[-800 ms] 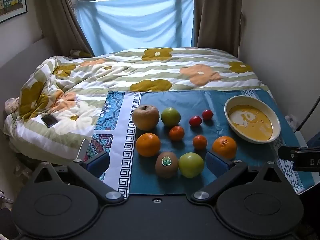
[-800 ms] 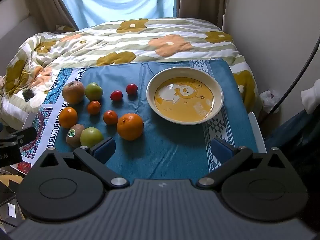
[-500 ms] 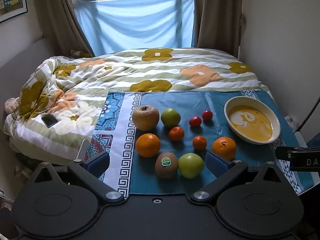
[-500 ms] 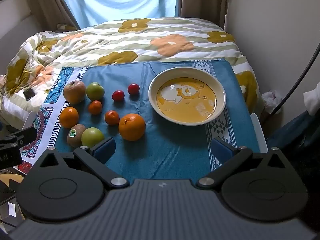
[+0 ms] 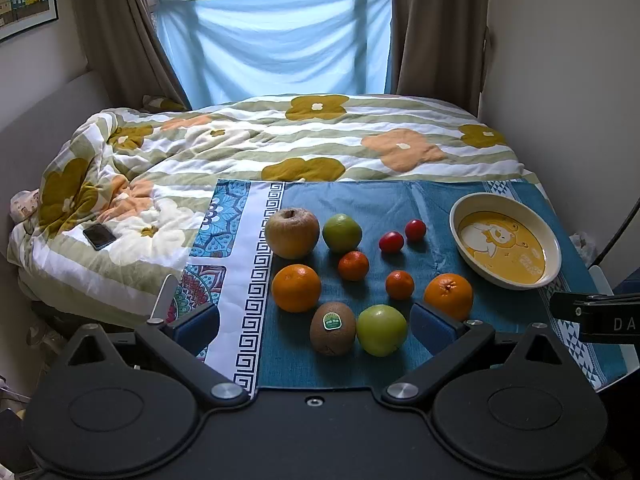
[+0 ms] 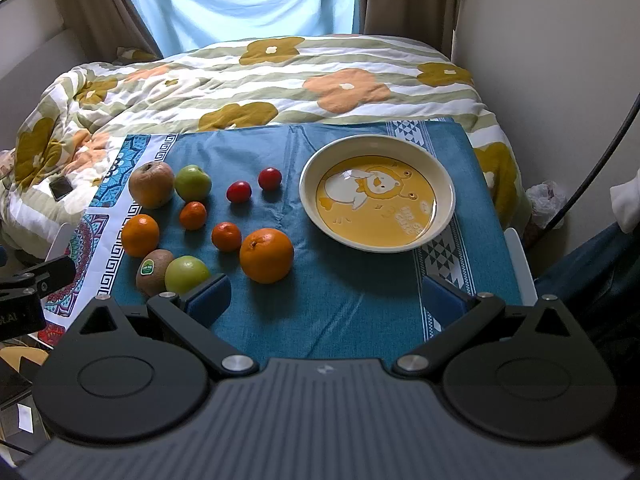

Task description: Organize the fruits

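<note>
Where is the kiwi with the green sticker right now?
In both wrist views the kiwi lies at the near left of the fruit group on the blue cloth, touching the green apple on its right, just below an orange.

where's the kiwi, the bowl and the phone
kiwi [image 5: 333,328]: left wrist view, on its brown skin just below the sticker
bowl [image 6: 447,193]: right wrist view, on its cream right rim
phone [image 5: 99,236]: left wrist view, middle of its dark screen

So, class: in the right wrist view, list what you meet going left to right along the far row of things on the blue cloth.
Brown apple → green apple → first cherry tomato → second cherry tomato → yellow bowl.
</note>
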Tool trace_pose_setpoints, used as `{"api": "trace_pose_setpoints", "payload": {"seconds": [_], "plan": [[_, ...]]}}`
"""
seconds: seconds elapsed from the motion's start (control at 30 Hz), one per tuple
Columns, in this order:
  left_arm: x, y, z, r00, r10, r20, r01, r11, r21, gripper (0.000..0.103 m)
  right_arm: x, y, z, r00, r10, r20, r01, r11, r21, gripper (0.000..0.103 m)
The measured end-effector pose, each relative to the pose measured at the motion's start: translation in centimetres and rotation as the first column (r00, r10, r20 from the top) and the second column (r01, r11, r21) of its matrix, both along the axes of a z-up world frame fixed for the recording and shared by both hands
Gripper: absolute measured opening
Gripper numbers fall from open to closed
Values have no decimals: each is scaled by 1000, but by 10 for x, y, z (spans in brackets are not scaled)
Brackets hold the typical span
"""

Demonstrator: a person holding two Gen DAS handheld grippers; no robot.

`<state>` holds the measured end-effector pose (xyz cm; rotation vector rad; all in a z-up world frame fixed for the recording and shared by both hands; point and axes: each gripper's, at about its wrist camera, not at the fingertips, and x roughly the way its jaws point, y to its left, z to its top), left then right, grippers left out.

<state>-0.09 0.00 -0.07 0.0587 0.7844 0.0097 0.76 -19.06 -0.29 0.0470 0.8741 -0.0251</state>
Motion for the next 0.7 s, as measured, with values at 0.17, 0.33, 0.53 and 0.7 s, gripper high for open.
{"api": "trace_pose_setpoints", "payload": {"seconds": [0.17, 0.33, 0.53, 0.7], "plan": [[0, 0, 0, 1000, 0, 1, 0, 1000, 0, 103, -1, 0, 0, 1000, 1, 2, -1, 1000, 1, 103], [0, 0, 0, 1000, 9, 1, -9, 1000, -1, 102, 0, -1, 0, 1000, 5, 5, -5, 1000, 4, 103], [0, 0, 1, 1000, 18, 4, -18, 1000, -4, 102, 0, 4, 0, 1000, 26, 13, -26, 1000, 8, 103], [-2, 1, 3, 1000, 21, 4, -21, 1000, -4, 102, 0, 3, -1, 1000, 26, 13, -27, 1000, 10, 103]]}}
